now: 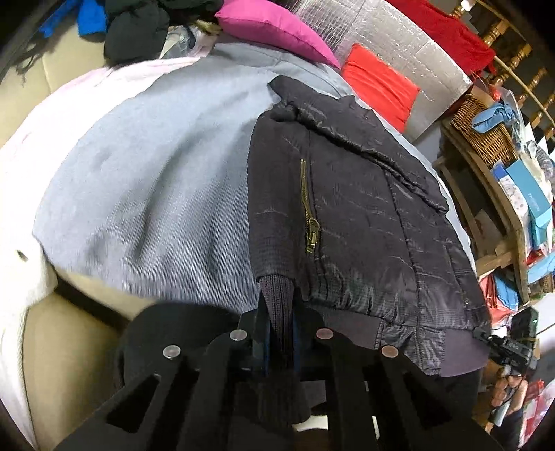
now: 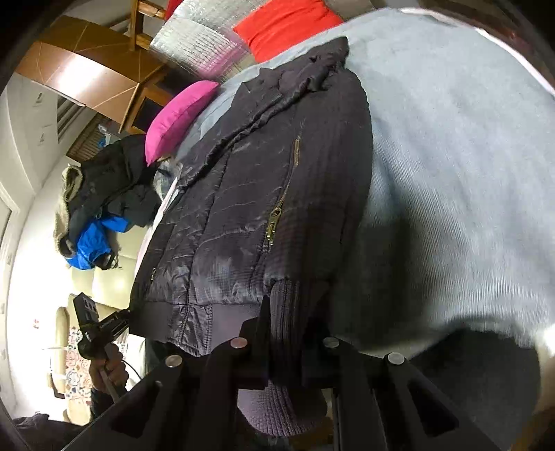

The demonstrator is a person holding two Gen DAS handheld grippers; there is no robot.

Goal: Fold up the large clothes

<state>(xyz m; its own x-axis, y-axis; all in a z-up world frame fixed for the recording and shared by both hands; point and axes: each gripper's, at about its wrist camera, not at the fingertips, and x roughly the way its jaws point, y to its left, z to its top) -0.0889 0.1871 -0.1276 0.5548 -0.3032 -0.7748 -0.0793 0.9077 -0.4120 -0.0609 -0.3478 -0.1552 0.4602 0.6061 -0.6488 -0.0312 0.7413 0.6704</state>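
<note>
Where the dark quilted jacket with a brass zip (image 1: 350, 222) lies on the pale grey corduroy cover (image 1: 145, 180), we see its far side running close to the cover's edge, while a broad bare stretch of cover lies open beside the zip side. Our left gripper (image 1: 277, 322) is clamped on a ribbed knit cuff (image 1: 277, 295) at the jacket's near hem. Our right gripper (image 2: 288, 333) is pinched likewise on a ribbed cuff (image 2: 288, 305) at the hem in its own view.

The fingertips of both are buried in the knit, so we cannot make out the pads themselves. The jacket's hem band drops past the near edge and is cut off behind the gripper frames. Motion blur smears the cover's near part.

At the far end a magenta cushion (image 1: 277, 31) and a red cushion (image 1: 381, 86) sit against a silver quilted panel (image 1: 399, 45). A heap of black and blue clothing (image 2: 104, 201) lies on the cream sofa (image 2: 104, 277) beside the jacket. A cluttered wooden shelf with a wicker basket (image 1: 485, 132) stands close off the cover's far side.
</note>
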